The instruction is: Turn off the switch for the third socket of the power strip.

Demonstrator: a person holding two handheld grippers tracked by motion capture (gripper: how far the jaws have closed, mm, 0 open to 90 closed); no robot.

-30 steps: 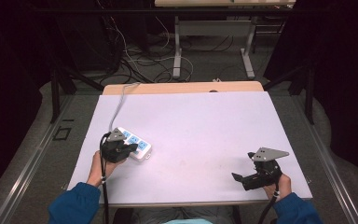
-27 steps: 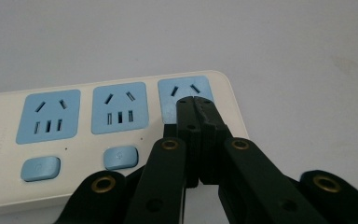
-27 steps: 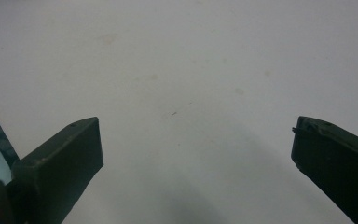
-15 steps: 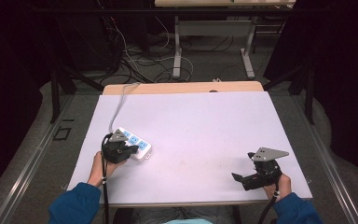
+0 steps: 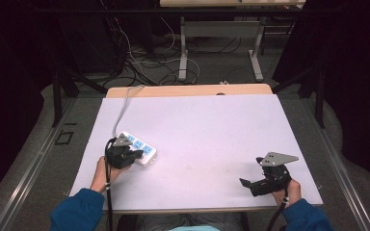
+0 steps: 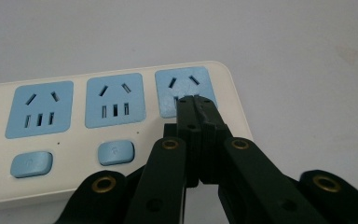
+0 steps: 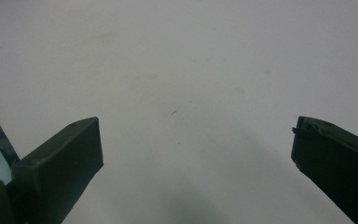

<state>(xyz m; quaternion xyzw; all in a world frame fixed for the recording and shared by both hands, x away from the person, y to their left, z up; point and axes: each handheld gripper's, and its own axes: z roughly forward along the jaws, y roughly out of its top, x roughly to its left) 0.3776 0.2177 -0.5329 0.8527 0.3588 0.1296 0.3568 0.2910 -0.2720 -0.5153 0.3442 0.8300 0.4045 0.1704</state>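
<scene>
Pressing down on the power strip (image 6: 107,116) at the desk's (image 5: 212,125) near left, the left claw (image 6: 196,100) is pinched together, empty, tips over the end socket. Right claw (image 7: 193,154) rests spread, well apart. Strip looks rigid, light, smooth; likely best gripped across its long edges.

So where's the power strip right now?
In the high view the power strip lies at the table's left side, under the shut left gripper, its cord running to the far edge.
</scene>
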